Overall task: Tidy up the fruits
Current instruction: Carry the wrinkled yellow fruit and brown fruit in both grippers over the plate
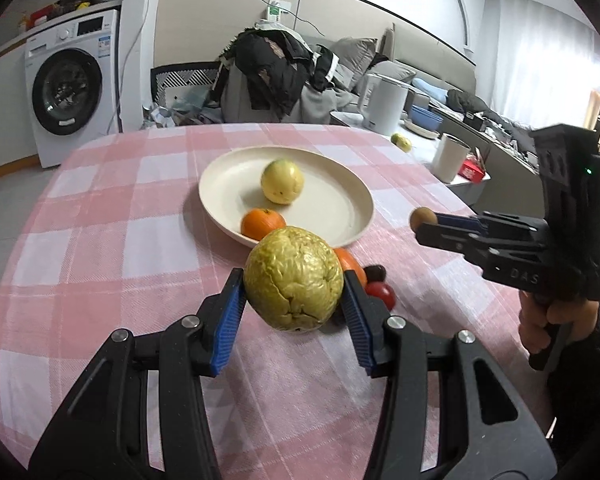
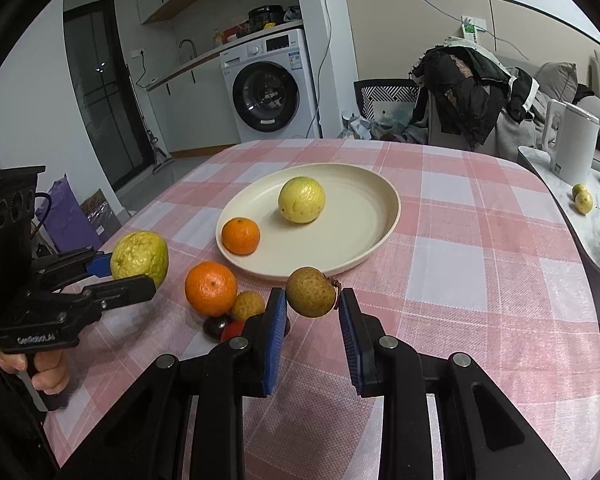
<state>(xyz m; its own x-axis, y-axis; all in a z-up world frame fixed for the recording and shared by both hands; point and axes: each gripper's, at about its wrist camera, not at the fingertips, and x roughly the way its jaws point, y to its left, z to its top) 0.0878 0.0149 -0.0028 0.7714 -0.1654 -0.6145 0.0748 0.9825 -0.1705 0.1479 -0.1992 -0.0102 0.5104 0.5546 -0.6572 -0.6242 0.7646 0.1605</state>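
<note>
My left gripper [image 1: 294, 290] is shut on a wrinkled yellow-green fruit [image 1: 293, 278], held above the pink checked tablecloth just short of the cream plate [image 1: 340, 216]. In the right wrist view that fruit [image 2: 140, 258] hangs at the left in the left gripper [image 2: 134, 274]. My right gripper [image 2: 312, 300] is shut on a small brown longan [image 2: 311, 291], also seen in the left wrist view as a small brown longan [image 1: 423, 217]. On the plate [image 2: 360, 232] lie a yellow fruit [image 2: 301, 200] and a small mandarin [image 2: 241, 236]. An orange [image 2: 211, 289], a second longan [image 2: 248, 306], a dark fruit [image 2: 216, 326] and a red fruit [image 2: 233, 330] sit on the cloth.
A side counter at the right carries a white kettle [image 2: 572, 140], a cup [image 1: 450, 157], blue bowls [image 1: 426, 117] and two small yellow fruits [image 2: 582, 199]. Beyond the table stand a chair heaped with clothes [image 1: 276, 68] and a washing machine [image 2: 268, 84].
</note>
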